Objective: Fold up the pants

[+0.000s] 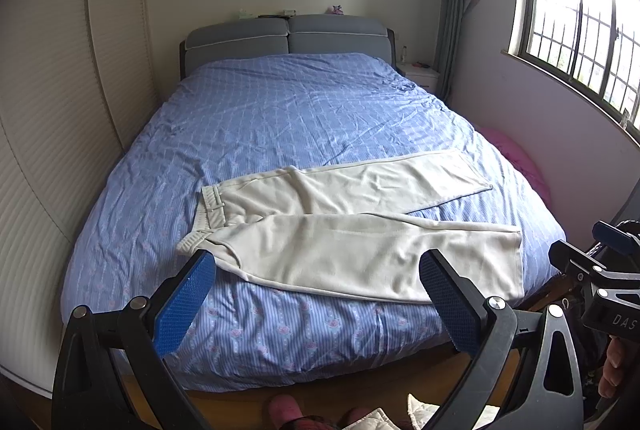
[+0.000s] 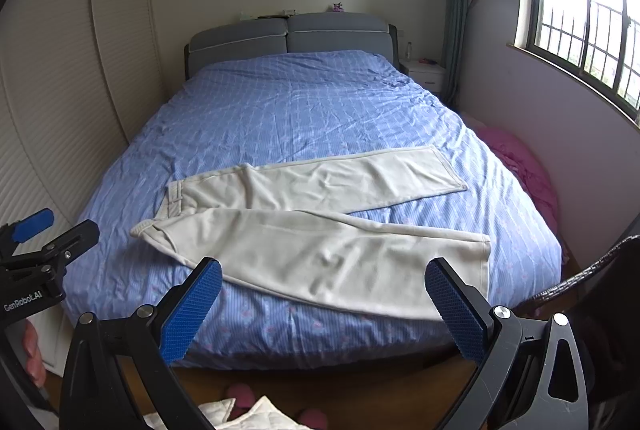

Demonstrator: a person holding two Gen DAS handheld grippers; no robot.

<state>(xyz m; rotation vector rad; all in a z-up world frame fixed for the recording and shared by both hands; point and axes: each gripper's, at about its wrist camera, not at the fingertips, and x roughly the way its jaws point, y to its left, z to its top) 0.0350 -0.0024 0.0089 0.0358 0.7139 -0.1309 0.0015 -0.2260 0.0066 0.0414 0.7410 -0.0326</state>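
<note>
The cream cloth pants (image 1: 352, 242) look soft and matt, creased, with a ribbed waistband. The blue patterned cotton-like bedcover (image 1: 280, 117) is matt and wrinkled. The grey upholstered headboard (image 1: 288, 33) appears woven. The left gripper (image 1: 316, 298) and right gripper (image 2: 324, 302) have matt black plastic frames, metal rivets and blue fingers (image 2: 192, 310) of dimpled, rubbery texture. The brown wooden floor (image 2: 360, 390) shows a slight sheen.

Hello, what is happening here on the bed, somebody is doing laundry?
A person holds a two-finger gripper in each hand, both open and held above the foot of the bed. The left gripper and right gripper grip nothing. Cream pants lie unfolded on the blue cover, legs spread apart, waistband to the left. Folding has not started.
</note>
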